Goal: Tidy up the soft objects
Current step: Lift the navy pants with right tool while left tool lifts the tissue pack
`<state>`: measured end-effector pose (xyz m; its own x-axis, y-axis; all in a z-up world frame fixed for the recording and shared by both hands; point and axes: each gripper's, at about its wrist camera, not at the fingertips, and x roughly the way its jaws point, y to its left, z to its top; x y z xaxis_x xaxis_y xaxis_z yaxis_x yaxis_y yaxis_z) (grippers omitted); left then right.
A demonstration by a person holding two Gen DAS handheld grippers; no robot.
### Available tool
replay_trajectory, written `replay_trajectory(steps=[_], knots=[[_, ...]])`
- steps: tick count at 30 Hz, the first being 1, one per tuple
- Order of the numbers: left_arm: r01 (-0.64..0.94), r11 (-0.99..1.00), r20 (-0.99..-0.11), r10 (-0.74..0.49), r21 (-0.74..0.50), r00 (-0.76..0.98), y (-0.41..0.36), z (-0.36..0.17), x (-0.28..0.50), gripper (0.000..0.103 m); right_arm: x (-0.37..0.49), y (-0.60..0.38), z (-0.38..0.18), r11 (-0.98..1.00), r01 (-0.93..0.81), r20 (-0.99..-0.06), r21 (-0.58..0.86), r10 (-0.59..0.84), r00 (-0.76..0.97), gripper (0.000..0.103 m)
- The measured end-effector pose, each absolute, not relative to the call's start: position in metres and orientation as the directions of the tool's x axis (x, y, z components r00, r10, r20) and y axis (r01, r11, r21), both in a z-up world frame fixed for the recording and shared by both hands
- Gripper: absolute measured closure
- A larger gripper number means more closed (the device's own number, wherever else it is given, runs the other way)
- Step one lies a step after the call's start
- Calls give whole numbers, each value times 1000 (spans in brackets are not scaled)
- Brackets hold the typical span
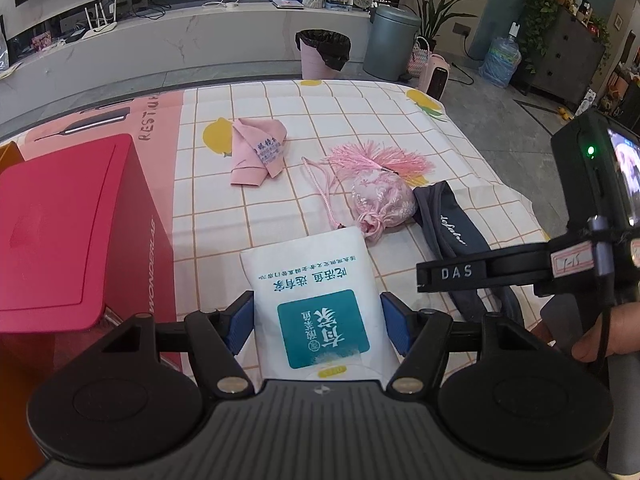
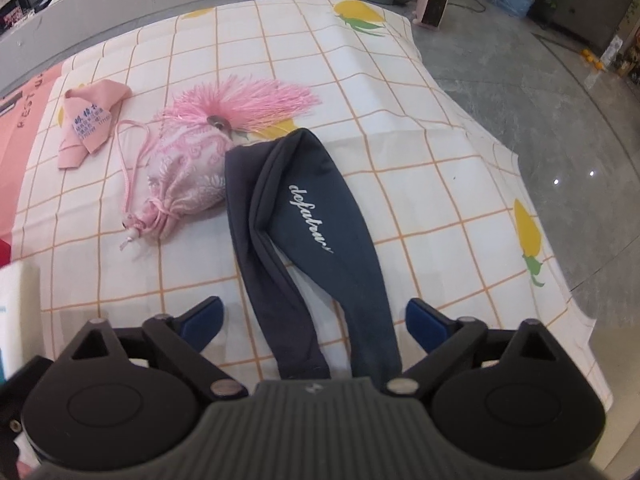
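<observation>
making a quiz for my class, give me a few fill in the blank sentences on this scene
1. The white packet lies between the fingers of the ____ gripper.
2. The tassel on the brocade pouch is ____ in colour.
3. The right gripper straddles the navy ____.

Missing words: left; pink; headband

The red box (image 1: 72, 232) bears "WONDERLAB" down its side, and the pink mat (image 1: 160, 120) beside it reads "RESTUR", cut off. The navy pouch (image 2: 316, 216) carries white script "defutour", uncertain in its last letters; the right tool (image 1: 456, 276) is marked "DAS".
</observation>
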<state>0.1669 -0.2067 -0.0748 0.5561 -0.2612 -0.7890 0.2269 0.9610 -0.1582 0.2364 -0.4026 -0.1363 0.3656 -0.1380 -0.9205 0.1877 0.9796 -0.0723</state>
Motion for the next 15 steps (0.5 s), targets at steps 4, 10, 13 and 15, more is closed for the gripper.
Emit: replay_trajectory(steps=[4, 10, 13, 15], knots=[[220, 961, -792, -263, -166, 551, -206, -78, 165, 27, 237, -401, -140, 979, 189, -926, -82, -145, 349, 20], [215, 960, -800, -268, -177, 536, -205, -82, 163, 27, 237, -401, -138, 982, 188, -925, -35, -103, 365, 43], [221, 960, -798, -266, -170, 541, -206, -81, 160, 27, 237, -399, -135, 983, 180, -923, -36, -101, 371, 65], [224, 960, -797, -266, -167, 542, -206, -80, 159, 27, 235, -400, -133, 981, 192, -920, -36, -108, 376, 80]])
